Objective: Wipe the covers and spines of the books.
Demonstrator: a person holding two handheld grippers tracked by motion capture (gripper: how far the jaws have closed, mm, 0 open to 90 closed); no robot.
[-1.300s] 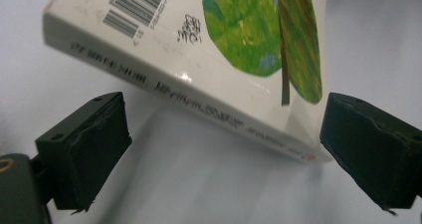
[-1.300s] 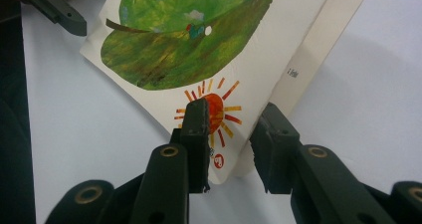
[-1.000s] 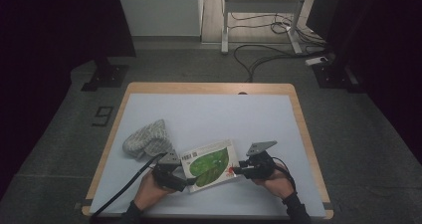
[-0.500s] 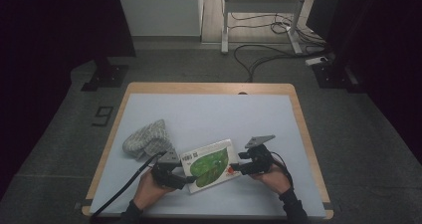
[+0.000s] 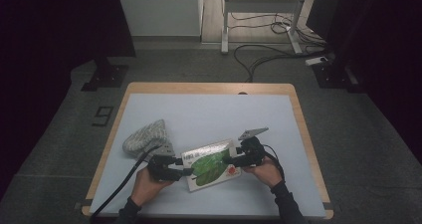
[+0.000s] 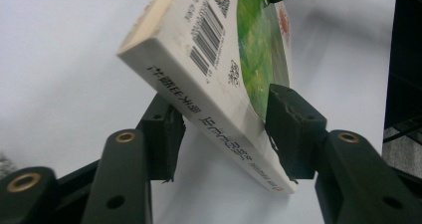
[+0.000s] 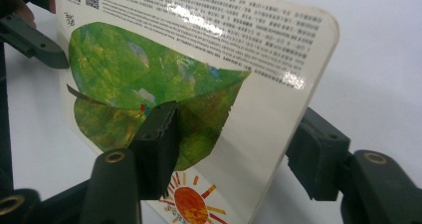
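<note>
- the book (image 5: 211,163) sits in the lower middle of the high view, tilted up off the desk (image 5: 209,114), its long axis running from lower left to upper right between the two hands.
- left gripper (image 5: 174,167): its jaws have just been closing and now clamp the spine end of the book (image 6: 219,84), one pad on the green cover, the other under the back.
- right gripper (image 5: 238,158): its jaws have just been closing; in the right gripper view they straddle the book (image 7: 189,84), one pad pressed on the leaf picture, the other behind the board, so it grips the opposite end.
- both hands are equally near, one at each end of the long axis; i judge any lift or turn hinges on that shared hold.
- a grey cloth (image 5: 145,136) lies just up-left of the left gripper, apart from the book.
</note>
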